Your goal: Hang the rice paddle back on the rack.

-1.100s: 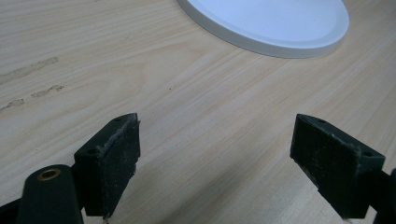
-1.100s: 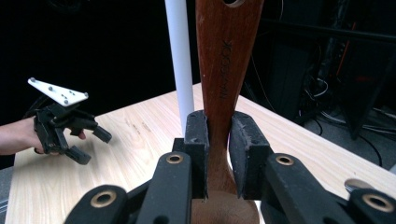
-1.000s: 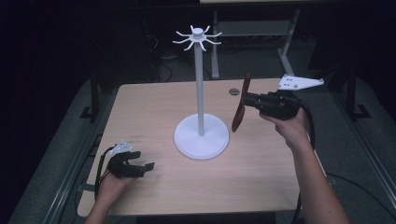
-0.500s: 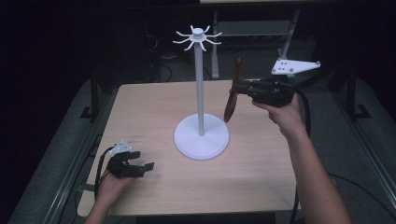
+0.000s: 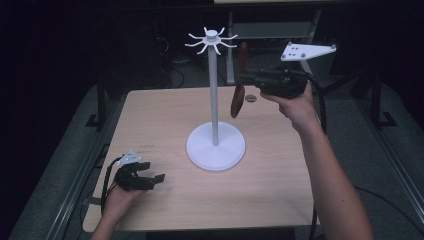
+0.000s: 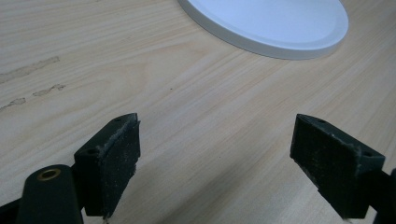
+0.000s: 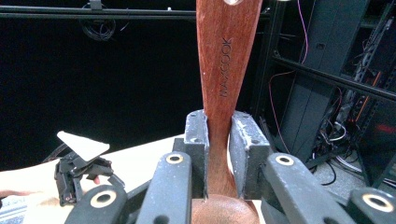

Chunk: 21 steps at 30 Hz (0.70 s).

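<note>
A white stand (image 5: 215, 90) rises from a round base (image 5: 215, 146) at the table's middle, with a ring of hooks (image 5: 212, 39) at its top. My right gripper (image 5: 245, 77) is raised to the right of the pole, shut on the neck of a reddish-brown wooden spoon (image 5: 237, 97). The spoon hangs bowl down, its handle end up beside the hooks. In the right gripper view the pads (image 7: 196, 135) clamp the spoon (image 7: 226, 60), whose handle end has a hole. My left gripper (image 5: 155, 178) rests open at the table's front left, jaws wide and empty (image 6: 217, 158), pointing at the base (image 6: 280, 23).
The light wooden table (image 5: 165, 115) has a small dark disc (image 5: 250, 98) lying behind the spoon, near its far edge. Dark racks, frames and cables stand beyond the table. My left gripper (image 7: 77, 175) also appears low in the right gripper view.
My right hand has lifted the spoon and carried it left toward the top of the stand. The left gripper has stayed where it was.
</note>
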### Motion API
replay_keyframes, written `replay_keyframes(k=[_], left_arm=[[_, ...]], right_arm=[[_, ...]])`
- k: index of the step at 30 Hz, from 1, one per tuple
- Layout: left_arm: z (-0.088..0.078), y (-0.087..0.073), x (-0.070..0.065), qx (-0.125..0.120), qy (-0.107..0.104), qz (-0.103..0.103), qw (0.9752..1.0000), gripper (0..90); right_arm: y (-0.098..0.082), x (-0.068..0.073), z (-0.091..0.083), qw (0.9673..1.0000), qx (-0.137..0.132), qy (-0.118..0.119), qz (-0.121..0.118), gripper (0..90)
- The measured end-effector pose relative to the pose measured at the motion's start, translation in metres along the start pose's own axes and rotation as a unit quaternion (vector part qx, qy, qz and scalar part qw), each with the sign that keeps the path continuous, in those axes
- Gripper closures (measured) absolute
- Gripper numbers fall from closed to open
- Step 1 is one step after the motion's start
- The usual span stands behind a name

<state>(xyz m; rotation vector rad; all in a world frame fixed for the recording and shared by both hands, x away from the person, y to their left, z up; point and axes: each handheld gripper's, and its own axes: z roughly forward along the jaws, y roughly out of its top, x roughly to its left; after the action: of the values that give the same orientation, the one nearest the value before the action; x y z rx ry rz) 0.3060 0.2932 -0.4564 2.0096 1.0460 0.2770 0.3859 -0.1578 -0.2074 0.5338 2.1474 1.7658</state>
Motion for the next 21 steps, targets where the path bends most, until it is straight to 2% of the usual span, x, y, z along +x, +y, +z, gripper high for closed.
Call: replay_keyframes(k=[21], left_arm=[[-0.001, 0.0, 0.0, 0.002, -0.002, 0.0, 1.0, 15.3]], right_arm=[[0.01, -0.004, 0.028, 0.9998, 0.021, 0.001, 0.0, 77.2]])
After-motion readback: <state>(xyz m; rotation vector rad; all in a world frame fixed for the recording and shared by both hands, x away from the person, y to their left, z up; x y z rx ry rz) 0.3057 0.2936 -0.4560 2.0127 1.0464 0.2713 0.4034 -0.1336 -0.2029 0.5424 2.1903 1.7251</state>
